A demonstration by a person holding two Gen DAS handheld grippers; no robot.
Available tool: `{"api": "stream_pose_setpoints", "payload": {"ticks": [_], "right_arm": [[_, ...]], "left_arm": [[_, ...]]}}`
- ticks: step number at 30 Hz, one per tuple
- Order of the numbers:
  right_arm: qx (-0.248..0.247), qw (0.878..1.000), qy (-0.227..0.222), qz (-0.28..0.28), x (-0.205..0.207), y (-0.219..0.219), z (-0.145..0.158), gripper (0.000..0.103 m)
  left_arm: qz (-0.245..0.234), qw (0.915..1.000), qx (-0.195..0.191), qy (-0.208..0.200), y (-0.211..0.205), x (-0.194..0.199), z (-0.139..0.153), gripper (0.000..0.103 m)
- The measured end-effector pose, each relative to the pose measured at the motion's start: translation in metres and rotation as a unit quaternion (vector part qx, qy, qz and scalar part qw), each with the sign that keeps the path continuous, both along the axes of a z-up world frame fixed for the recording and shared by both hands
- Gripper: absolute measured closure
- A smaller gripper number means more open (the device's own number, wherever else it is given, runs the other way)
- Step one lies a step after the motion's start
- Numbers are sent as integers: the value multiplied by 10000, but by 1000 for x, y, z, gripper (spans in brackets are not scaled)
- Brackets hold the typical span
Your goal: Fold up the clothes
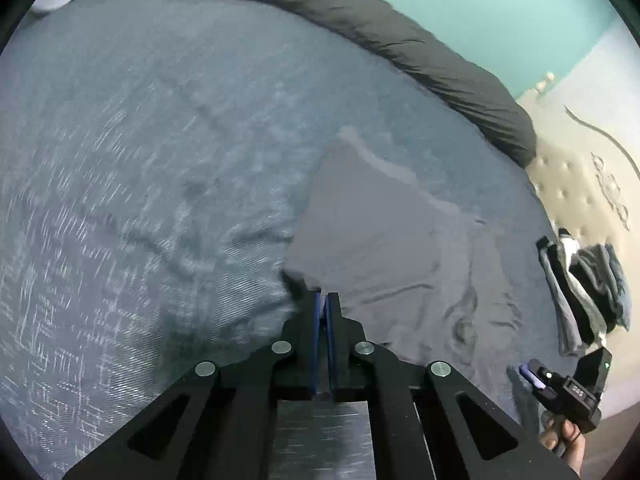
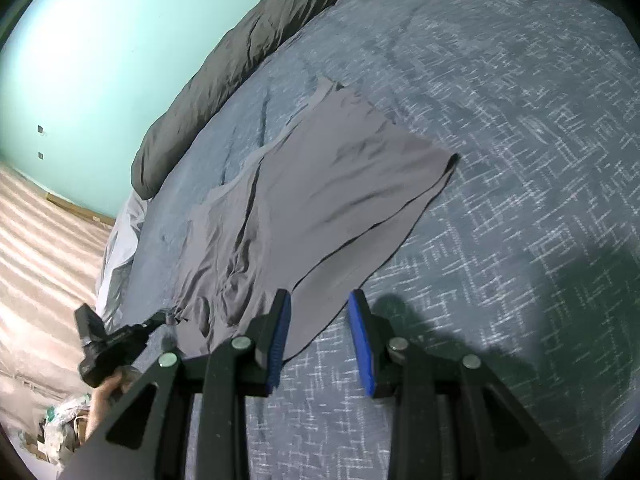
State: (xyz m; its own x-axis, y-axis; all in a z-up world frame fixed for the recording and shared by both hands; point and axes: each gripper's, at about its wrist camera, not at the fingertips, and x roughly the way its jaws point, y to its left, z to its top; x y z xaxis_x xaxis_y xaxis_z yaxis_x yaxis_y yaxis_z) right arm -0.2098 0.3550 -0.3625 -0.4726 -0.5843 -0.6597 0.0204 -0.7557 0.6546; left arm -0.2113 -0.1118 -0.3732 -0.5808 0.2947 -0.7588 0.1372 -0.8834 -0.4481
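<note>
— Grey garment (image 2: 320, 184) spread flat on the bed (image 2: 520, 160): why?
— So its corners are reachable. The left gripper (image 1: 323, 300) has its jaws pinched shut on one; the right gripper (image 2: 320, 296) hovers half-open over the near edge, holding nothing.

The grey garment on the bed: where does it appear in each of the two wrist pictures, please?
Left wrist view: the grey garment fills the centre and lower right, ahead of the shut left gripper.
Right wrist view: the garment lies in the centre, running from upper middle down to the left finger of the right gripper.
Shared landmark: the dark duvet roll along the bed's far edge.
</note>
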Motion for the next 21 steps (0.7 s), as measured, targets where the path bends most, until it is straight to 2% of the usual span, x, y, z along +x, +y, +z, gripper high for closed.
{"api": "stream_pose_setpoints", "payload": {"ticks": [6,11,14,19,21], "right_arm": [[-30,9999,39,-122,-1,13,0,73],[-35,9995,74,-310,-2,33,-2,73],[-72,9990,55,-439,-4,47,-4,73],[-115,9983,85,-561,-6,64,-4,73],[-120,9983,96,-571,-8,69,-4,73]], "left_arm": [[-561,9981,-130,202,51,-18,43,101],[-1187,9920,-181,386,128,-48,72,101],[-1684,9845,-208,445,189,-70,83,101],[-2504,9674,-228,321,295,-92,79,100],[-2738,9613,-277,125,331,-101,59,100]]}}
